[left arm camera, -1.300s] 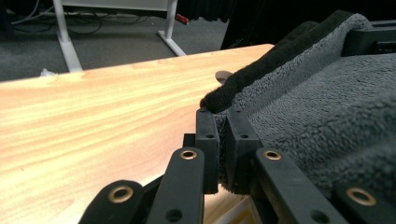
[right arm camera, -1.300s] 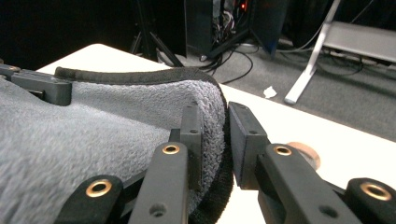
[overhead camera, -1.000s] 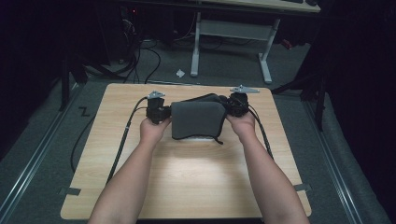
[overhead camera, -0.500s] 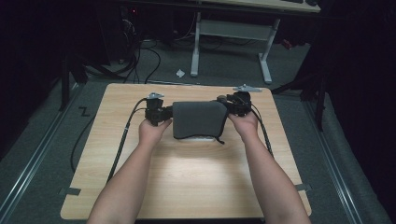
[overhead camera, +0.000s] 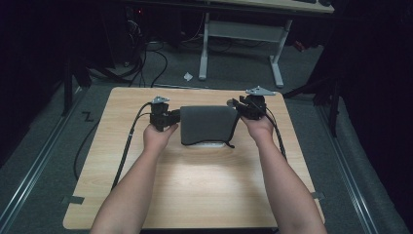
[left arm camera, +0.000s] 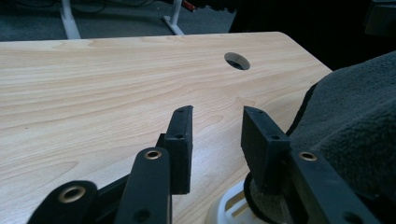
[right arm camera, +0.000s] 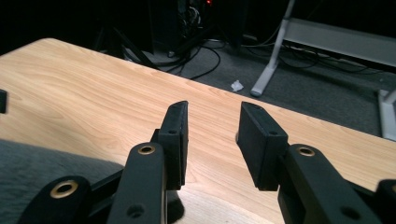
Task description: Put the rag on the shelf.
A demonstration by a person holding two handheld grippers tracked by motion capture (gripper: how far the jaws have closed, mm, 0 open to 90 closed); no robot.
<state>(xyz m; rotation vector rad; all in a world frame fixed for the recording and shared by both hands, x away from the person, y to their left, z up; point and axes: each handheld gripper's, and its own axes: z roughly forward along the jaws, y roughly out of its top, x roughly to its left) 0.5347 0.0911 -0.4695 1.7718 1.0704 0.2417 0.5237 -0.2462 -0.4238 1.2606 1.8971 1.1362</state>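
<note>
A pale wooden table (overhead camera: 195, 185) stands in a dim room, grey carpet and cables around it. Taking the dark grey folded cloth (overhead camera: 208, 124) as the landmark: nearest the camera, the person's forearms run up from the table's near edge to either side of it. The left gripper (overhead camera: 171, 118) sits just at the cloth's left edge, the right gripper (overhead camera: 239, 108) at its upper right corner. Each gripper's own view shows its jaws spread with nothing between them; the cloth lies beside the left gripper's right jaw, not inside the gap.

A second ago the cloth was wider and slumped, its edges at the grippers; now it lies squarer and flat, and the hands sit slightly apart from it. That suggests a fold has just been laid down and let go, so the next step is probably smoothing or another fold.

Under the cloth's near edge something white (overhead camera: 210, 145) peeks out, with a dark cord (overhead camera: 229, 142) beside it; what it is cannot be made out. Beyond the cloth, a white desk frame (overhead camera: 241, 39) fades into darkness.
</note>
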